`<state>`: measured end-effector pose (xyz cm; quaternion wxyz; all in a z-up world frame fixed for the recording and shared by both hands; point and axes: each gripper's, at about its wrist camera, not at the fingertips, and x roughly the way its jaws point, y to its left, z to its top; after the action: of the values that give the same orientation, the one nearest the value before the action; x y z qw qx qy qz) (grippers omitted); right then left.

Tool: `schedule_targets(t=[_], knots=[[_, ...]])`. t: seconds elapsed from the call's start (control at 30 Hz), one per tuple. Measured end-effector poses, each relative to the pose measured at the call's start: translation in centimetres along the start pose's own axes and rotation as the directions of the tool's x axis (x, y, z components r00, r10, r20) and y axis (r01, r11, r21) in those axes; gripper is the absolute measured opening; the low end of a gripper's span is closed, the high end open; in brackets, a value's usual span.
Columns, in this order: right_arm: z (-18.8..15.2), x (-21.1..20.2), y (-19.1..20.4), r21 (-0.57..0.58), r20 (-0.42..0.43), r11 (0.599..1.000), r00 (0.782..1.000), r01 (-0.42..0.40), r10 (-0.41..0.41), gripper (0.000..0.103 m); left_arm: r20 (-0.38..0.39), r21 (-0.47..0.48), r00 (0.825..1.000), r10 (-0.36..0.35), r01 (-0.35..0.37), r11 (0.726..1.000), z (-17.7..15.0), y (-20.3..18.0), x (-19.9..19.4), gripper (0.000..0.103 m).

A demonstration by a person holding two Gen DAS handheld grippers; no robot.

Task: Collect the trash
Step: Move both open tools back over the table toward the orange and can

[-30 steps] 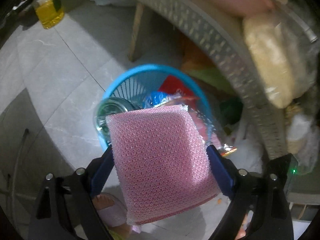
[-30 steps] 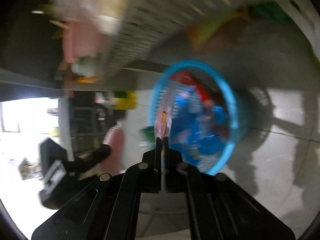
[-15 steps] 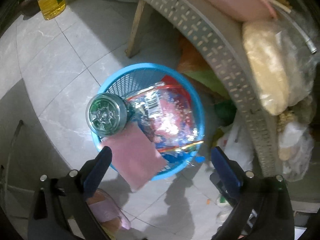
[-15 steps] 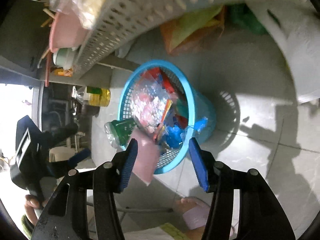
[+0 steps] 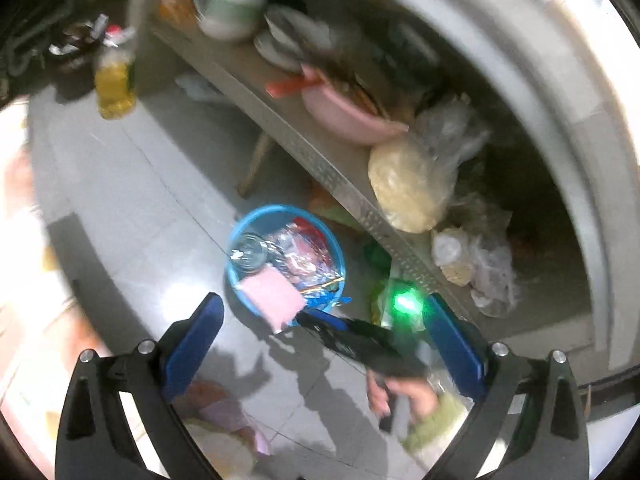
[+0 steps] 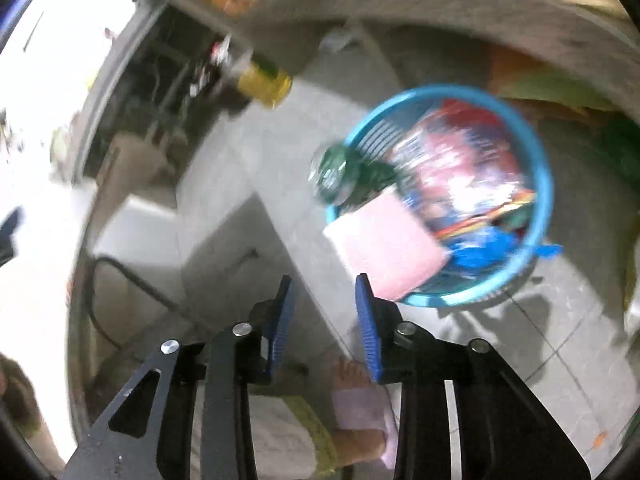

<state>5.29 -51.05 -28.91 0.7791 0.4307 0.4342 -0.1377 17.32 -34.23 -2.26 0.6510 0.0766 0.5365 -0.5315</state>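
Oil bottle (image 5: 114, 84): it stands on the floor (image 5: 160, 200) at the far left, well apart from the basket.
Shelf (image 5: 320, 160): it runs above the basket and carries a pink bowl (image 5: 344, 116) and a tied bag (image 5: 408, 184).
Basket (image 5: 240, 232): blue, on the floor under the shelf edge, full of wrappers (image 5: 308, 252) and a clear bottle (image 5: 248, 252).
Pink pad (image 5: 270, 294): it lies on the near rim of the basket and hangs partly over it.
Change: a second ago the left gripper (image 5: 320, 334) clamped the pink pad; now the pad is in the basket and the basket looks smaller.
Left jaws: wide apart, nothing between them, the pad well below.
Right gripper (image 6: 325, 304): its jaws have just been closing; a small gap, nothing inside, the pad (image 6: 384, 248) just beyond the right tip.
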Motion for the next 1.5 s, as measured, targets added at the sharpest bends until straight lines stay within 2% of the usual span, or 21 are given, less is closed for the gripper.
schedule_targets(t=[0.07, 0.17, 0.23, 0.3, 0.4, 0.57, 0.67, 0.8, 0.93, 1.07, 1.1, 1.17, 1.2, 1.23, 1.33, 1.4, 1.5], knots=[[0.6, 2.5, -0.2, -0.01, -0.054, 0.999, 0.998, 0.04, -0.041, 0.022, 0.051, -0.039, 0.999, 0.012, -0.01, 0.999, -2.3, 2.1, -3.6, 0.097], [1.5, 6.3, -1.8, -0.002, -0.126, 0.991, 0.983, 0.135, -0.134, 0.016, 0.106, -0.105, 0.994, 0.036, -0.024, 0.994, -5.7, 5.5, -8.3, 0.097], [2.4, 7.4, -3.2, 0.021, -0.12, 0.984, 0.978, 0.174, -0.171, 0.014, 0.145, -0.152, 0.986, 0.08, -0.058, 0.987, -7.8, 7.6, -10.7, 0.097], [3.2, 8.2, -4.6, 0.072, -0.138, 0.981, 0.976, 0.178, -0.167, 0.014, 0.182, -0.197, 0.975, 0.128, -0.091, 0.976, -9.8, 9.2, -13.0, 0.097], [4.2, 9.3, -5.7, 0.11, -0.148, 0.974, 0.972, 0.198, -0.181, 0.014, 0.212, -0.262, 0.963, 0.165, -0.107, 0.959, -12.1, 11.4, -15.3, 0.097], [5.1, 10.2, -6.3, 0.117, -0.152, 0.96, 0.96, 0.255, -0.236, 0.014, 0.229, -0.331, 0.953, 0.199, -0.116, 0.937, -13.9, 13.7, -16.5, 0.097], [5.5, 9.6, -6.3, 0.116, -0.138, 0.953, 0.955, 0.279, -0.262, 0.015, 0.23, -0.367, 0.954, 0.192, -0.098, 0.925, -14.3, 14.8, -16.7, 0.097], [5.5, 6.8, -5.0, 0.072, -0.08, 0.966, 0.967, 0.247, -0.241, 0.017, 0.254, -0.368, 0.949, 0.189, -0.086, 0.926, -14.6, 15.2, -17.3, 0.097], [4.4, 3.2, -4.0, 0.041, -0.008, 0.975, 0.976, 0.217, -0.217, 0.021, 0.26, -0.367, 0.949, 0.177, -0.073, 0.927, -14.7, 15.6, -17.1, 0.097], [2.4, -0.1, -4.0, 0.087, 0.044, 0.975, 0.977, 0.206, -0.21, 0.022, 0.275, -0.367, 0.944, 0.182, -0.072, 0.927, -15.0, 16.0, -17.4, 0.097], [1.7, -0.8, -4.2, 0.1, 0.055, 0.976, 0.978, 0.196, -0.202, 0.026, 0.28, -0.368, 0.941, 0.189, -0.077, 0.927, -15.2, 16.1, -17.6, 0.097], [0.2, -2.0, -3.2, 0.101, 0.076, 0.976, 0.977, 0.192, -0.2, 0.04, 0.29, -0.371, 0.936, 0.2, -0.082, 0.925, -15.6, 16.3, -18.0, 0.097], [-0.2, -2.4, -2.7, 0.097, 0.087, 0.976, 0.975, 0.197, -0.205, 0.053, 0.294, -0.374, 0.934, 0.204, -0.084, 0.924, -15.7, 16.5, -18.2, 0.097], [-0.6, -2.9, -2.0, 0.089, 0.098, 0.976, 0.973, 0.2, -0.208, 0.061, 0.299, -0.379, 0.93, 0.212, -0.088, 0.921, -16.0, 16.7, -18.5, 0.097], [-2.4, -4.1, 1.7, 0.026, 0.121, 0.974, 0.966, 0.227, -0.228, 0.069, 0.306, -0.404, 0.922, 0.237, -0.1, 0.909, -16.9, 17.4, -19.4, 0.097], [-3.2, -5.3, 4.0, -0.028, 0.143, 0.962, 0.954, 0.271, -0.265, 0.075, 0.318, -0.413, 0.915, 0.248, -0.101, 0.905, -17.5, 17.7, -20.1, 0.097], [-2.9, -7.1, 7.5, -0.112, 0.195, 0.945, 0.939, 0.309, -0.284, 0.081, 0.346, -0.429, 0.888, 0.304, -0.138, 0.892, -19.0, 18.4, -22.0, 0.097]])
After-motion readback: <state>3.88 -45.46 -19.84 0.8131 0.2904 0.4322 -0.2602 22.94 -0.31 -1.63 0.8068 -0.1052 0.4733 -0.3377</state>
